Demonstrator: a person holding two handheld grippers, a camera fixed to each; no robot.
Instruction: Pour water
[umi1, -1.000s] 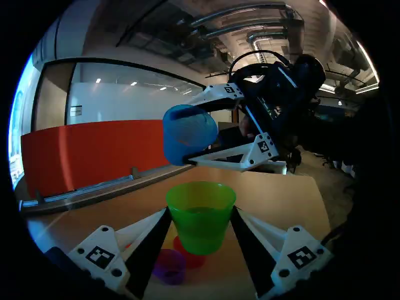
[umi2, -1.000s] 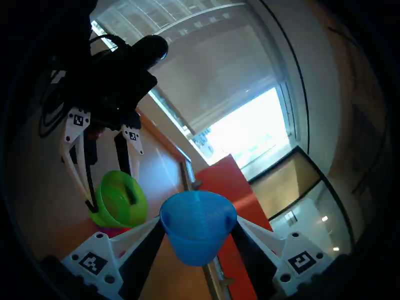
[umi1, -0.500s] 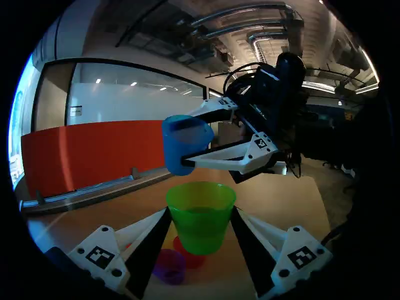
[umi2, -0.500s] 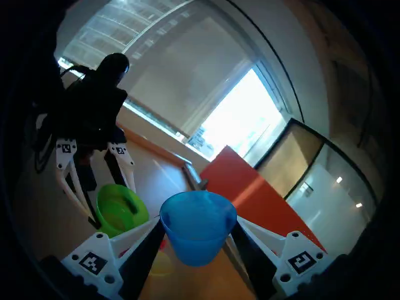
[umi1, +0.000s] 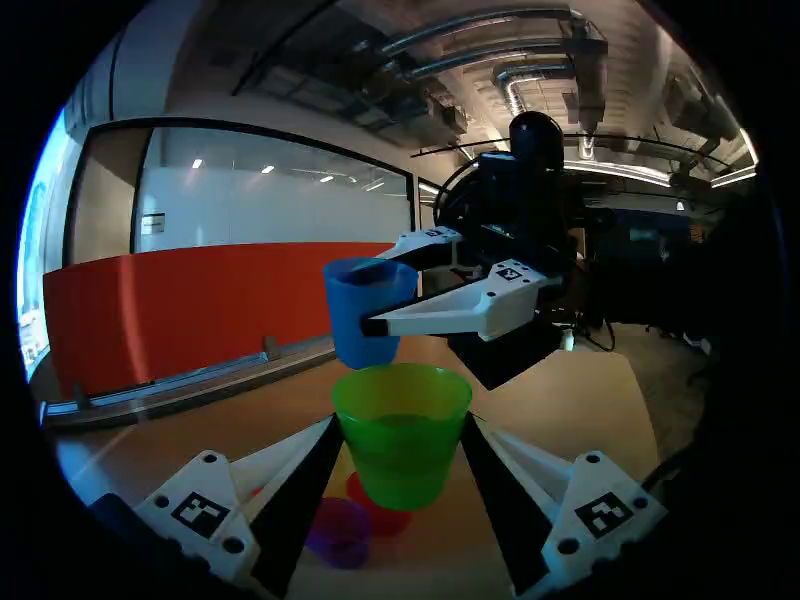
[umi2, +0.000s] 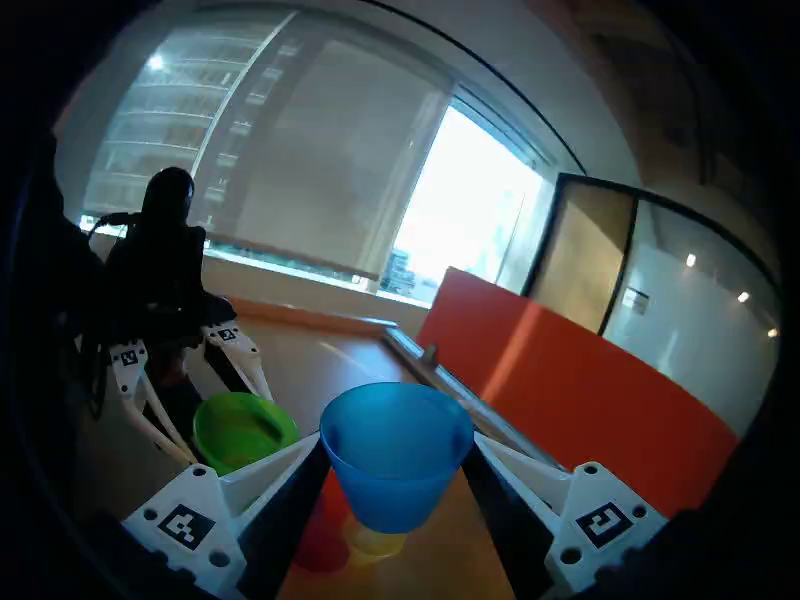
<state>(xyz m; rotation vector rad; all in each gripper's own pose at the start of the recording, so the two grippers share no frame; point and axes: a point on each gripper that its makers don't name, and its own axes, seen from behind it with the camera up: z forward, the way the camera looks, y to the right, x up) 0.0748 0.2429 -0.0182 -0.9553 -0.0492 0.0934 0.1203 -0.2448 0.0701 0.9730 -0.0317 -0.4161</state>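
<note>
**Q:** First entry?

**Op:** Entry 1: green cup. Thin plastic, tapered and light. It looks part-filled with water, so I rate it heavier than it seems and apt to slosh. My left gripper holds it upright above the desk, fingers pressed on both sides below the rim.

**Q:** Second?

**Op:** Entry 2: blue cup, same make. My right gripper clamps it, fingers on either side at mid-wall. In the left gripper view it hangs upright just beyond and above the green rim, near but apart. I cannot tell whether any water is inside.

**Q:** Handling notes?

**Op:** The walls are smooth and springy. I judge a hard squeeze would buckle them, and a slack one would let a cup swivel between the fingers when tilted. The best hold is the upper half, where the rim stiffens the wall. Neither cup is fragile, so a drop means a spill, not breakage.

**Q:** Other stock?

**Op:** A purple cup and a red cup sit on the desk beneath the green one, with a yellow cup beside the red. A red partition stands at far left.
</note>
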